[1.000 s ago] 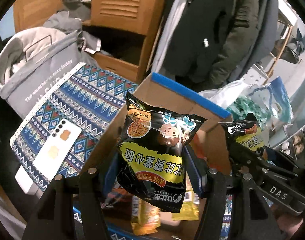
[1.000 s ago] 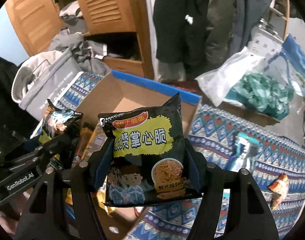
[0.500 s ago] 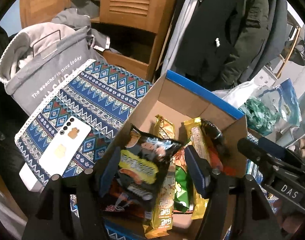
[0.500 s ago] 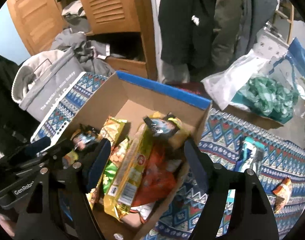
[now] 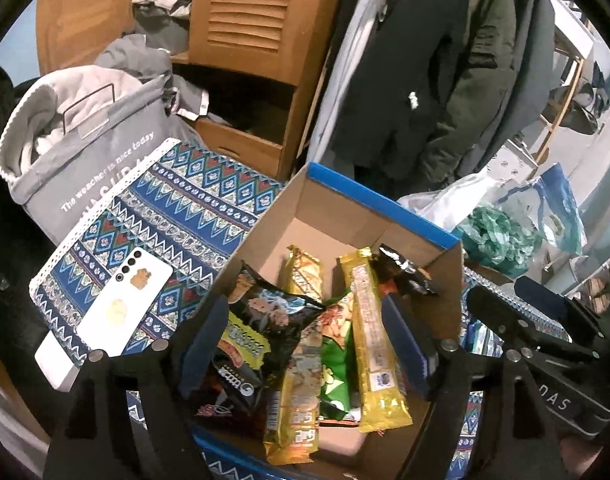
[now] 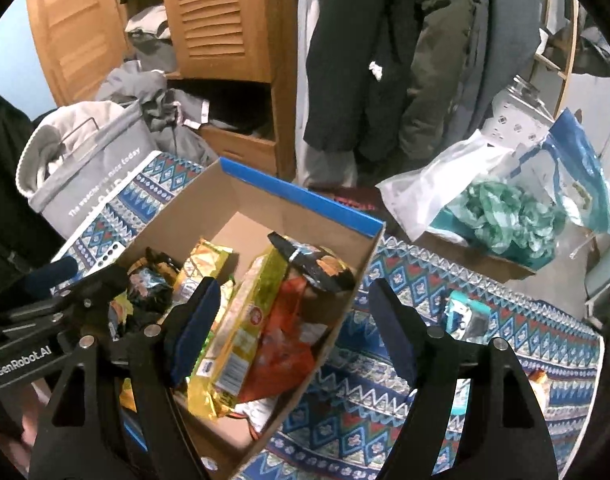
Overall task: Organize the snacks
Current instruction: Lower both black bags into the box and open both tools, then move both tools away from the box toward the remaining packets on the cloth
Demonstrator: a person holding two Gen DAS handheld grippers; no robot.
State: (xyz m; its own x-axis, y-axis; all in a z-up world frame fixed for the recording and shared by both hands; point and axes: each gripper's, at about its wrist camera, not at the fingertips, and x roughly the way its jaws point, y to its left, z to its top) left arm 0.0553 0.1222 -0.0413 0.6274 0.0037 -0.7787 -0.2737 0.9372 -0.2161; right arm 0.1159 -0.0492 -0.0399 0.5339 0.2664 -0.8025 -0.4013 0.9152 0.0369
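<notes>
Patterned blue cloth (image 5: 177,216) is spread under everything, with a louvred wooden cupboard (image 5: 245,12) and hanging dark coats (image 5: 425,80) seen behind it.

From the left wrist view, a cardboard box (image 5: 345,216) with a blue top edge is seen on the cloth, and the snacks are piled inside it. A black noodle-snack bag (image 5: 265,320) is found lying at the near left of the box, two long yellow packets (image 5: 369,340) are laid lengthwise beside it, and a green packet (image 5: 337,360) is wedged between them. The left gripper (image 5: 305,344) is held above the pile; its jaws have just been opening and are now spread wide, nothing being pressed by the pads, though the black bag lies below and between them. A white phone (image 5: 121,308) is seen on the cloth to the left, and a grey laundry bag (image 5: 85,160) beyond it.

From the right wrist view, the same box (image 6: 297,196) is seen from its right side. A second black snack bag (image 6: 317,264) is found resting on top of the pile against the right wall, above an orange packet (image 6: 281,340). The right gripper (image 6: 293,328) is held wide apart, having just been opening, and nothing is gripped. A teal packet (image 6: 465,316) is left on the cloth to the right, well apart from the box.
</notes>
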